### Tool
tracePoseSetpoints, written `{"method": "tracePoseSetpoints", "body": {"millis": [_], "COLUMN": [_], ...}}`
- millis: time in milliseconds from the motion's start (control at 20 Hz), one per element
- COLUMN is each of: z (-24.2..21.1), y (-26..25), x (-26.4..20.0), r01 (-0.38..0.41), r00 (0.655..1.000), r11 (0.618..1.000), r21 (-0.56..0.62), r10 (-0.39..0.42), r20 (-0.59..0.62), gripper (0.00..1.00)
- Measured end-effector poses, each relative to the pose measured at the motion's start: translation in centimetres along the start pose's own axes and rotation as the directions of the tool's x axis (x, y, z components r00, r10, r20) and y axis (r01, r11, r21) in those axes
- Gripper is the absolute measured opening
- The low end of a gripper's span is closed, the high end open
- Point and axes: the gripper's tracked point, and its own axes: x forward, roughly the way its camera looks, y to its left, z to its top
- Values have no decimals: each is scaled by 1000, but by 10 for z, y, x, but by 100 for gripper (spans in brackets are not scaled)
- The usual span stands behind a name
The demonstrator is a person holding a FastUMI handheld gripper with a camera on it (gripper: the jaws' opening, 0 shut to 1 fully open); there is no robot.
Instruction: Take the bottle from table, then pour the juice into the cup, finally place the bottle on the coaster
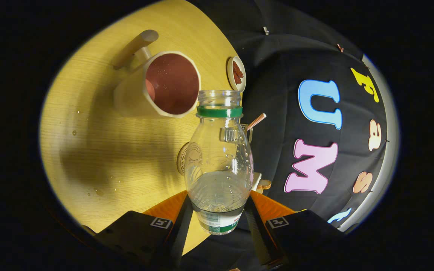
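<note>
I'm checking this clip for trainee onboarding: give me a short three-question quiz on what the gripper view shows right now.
1. True or false: the bottle has its cap on.
2. What is the gripper doing? A) open above the cup B) shut on the bottle C) resting on the table
3. Fill in: the cup lies beyond the bottle's ____.

Key:
1. False; the neck is open, only a green ring remains.
2. B; both fingers press the bottle's lower body.
3. Mouth; the bottle points toward the cup, with the coaster partly hidden behind the bottle.
</note>
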Motion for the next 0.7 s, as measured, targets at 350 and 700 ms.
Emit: {"method": "tracePoseSetpoints", "body": {"millis": [350,700], "z": [-2,2], "y": [-11,-16], "x": [4,2], "r01": [11,25], "r00": [1000,1000], "r11": [997,990], "r21": [-72,-140], "r10": [-11,-24], "r20": [-2,14], "gripper": [76,77]}}
